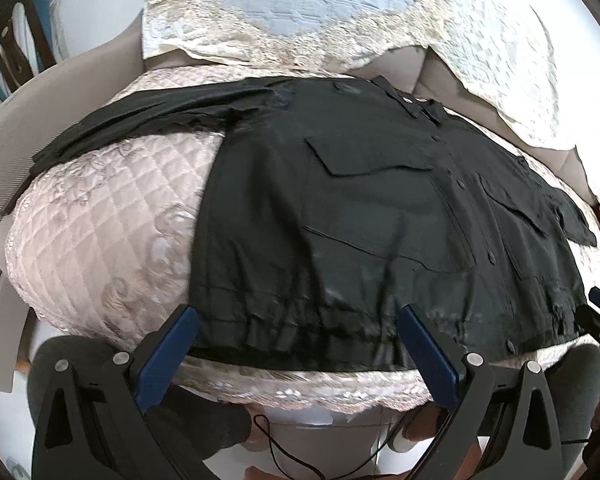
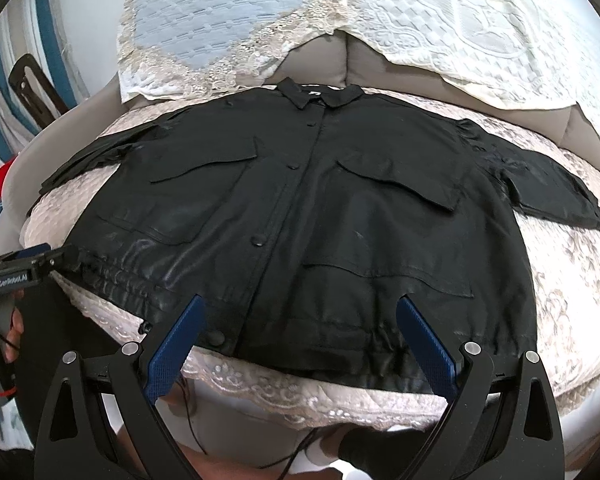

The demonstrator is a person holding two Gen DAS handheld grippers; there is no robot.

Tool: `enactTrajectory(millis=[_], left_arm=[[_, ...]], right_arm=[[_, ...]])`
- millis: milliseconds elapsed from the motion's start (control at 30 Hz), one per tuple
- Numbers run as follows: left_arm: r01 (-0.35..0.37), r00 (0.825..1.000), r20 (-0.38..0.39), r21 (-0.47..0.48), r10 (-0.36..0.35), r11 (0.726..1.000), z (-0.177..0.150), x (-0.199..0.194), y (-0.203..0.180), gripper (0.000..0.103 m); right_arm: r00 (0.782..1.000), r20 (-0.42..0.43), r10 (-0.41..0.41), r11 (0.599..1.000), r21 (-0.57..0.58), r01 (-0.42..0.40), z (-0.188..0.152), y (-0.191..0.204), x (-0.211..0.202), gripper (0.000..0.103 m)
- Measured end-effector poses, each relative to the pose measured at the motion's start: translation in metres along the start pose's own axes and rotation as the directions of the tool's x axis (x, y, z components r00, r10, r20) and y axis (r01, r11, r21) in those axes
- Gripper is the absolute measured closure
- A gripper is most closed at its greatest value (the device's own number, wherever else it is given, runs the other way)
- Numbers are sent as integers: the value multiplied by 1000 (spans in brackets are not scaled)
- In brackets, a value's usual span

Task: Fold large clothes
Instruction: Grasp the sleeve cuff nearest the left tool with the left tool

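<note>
A black button-front jacket [image 2: 300, 208] with two flap chest pockets lies spread flat, front up, collar far, sleeves out to both sides. In the left wrist view the same jacket [image 1: 340, 240] fills the middle and right. My left gripper [image 1: 298, 312] is open, its blue fingers [image 1: 168, 356] wide apart just above the hem's left half. My right gripper [image 2: 300, 300] is open too, hovering over the hem's right half with nothing between its fingers [image 2: 428, 344]. The left gripper [image 2: 24, 268] shows at the left edge of the right wrist view, near the hem corner.
The jacket rests on a pink quilted cover [image 1: 100, 232] with a lace edge [image 2: 300, 404] over a grey sofa seat. White and light-blue lace throws [image 2: 460, 28] drape the backrest behind. A person's hand [image 2: 4, 328] holds the left tool handle; legs show below.
</note>
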State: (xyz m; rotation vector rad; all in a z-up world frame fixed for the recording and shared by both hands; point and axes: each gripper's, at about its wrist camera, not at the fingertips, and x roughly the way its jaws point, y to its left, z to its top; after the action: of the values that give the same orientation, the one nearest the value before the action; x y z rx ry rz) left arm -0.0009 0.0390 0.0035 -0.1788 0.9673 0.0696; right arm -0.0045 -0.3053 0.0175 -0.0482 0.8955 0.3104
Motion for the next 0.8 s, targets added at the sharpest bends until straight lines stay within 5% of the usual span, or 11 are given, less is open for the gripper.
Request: enactTrajectory(millis=[467,800], left_arm=[[-95,994,53,-70,99,993,31,9,58,1],[-219,971,54,-173,232,960,79,33,144,1]], right_arm=[[999,1,36,997,-74,-35,27,32,24,6],[997,-17,78,987,-138,-80,52,61,52,7]])
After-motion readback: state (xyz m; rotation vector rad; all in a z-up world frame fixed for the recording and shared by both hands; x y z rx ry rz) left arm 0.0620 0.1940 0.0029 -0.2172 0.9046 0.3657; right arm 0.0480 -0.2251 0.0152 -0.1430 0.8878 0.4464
